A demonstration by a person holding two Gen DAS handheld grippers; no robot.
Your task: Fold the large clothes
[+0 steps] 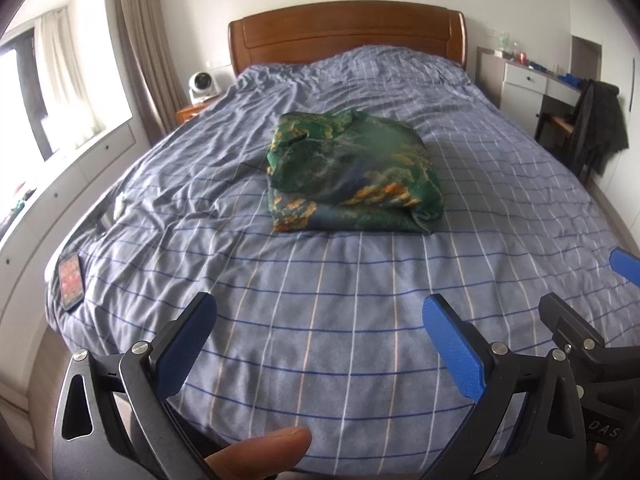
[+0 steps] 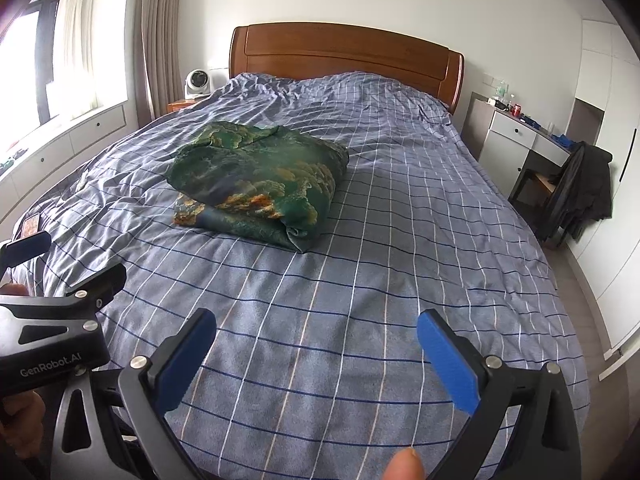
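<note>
A green garment with orange and blue print (image 1: 352, 172) lies folded into a thick bundle in the middle of the bed (image 1: 320, 340). The right wrist view shows the same bundle (image 2: 260, 184) left of centre. My left gripper (image 1: 320, 320) hangs open over the foot of the bed, well short of the garment, with nothing between its blue pads. My right gripper (image 2: 316, 332) is open too and empty, beside the left one. The right gripper's fingers (image 1: 624, 266) show at the right edge of the left wrist view.
A phone (image 1: 71, 280) lies at the bed's left edge. A wooden headboard (image 1: 348, 32) stands at the far end, with a white fan (image 1: 200, 86) on a nightstand to its left. At the right are a white desk (image 2: 516, 136) and a chair with dark clothes (image 2: 580, 192).
</note>
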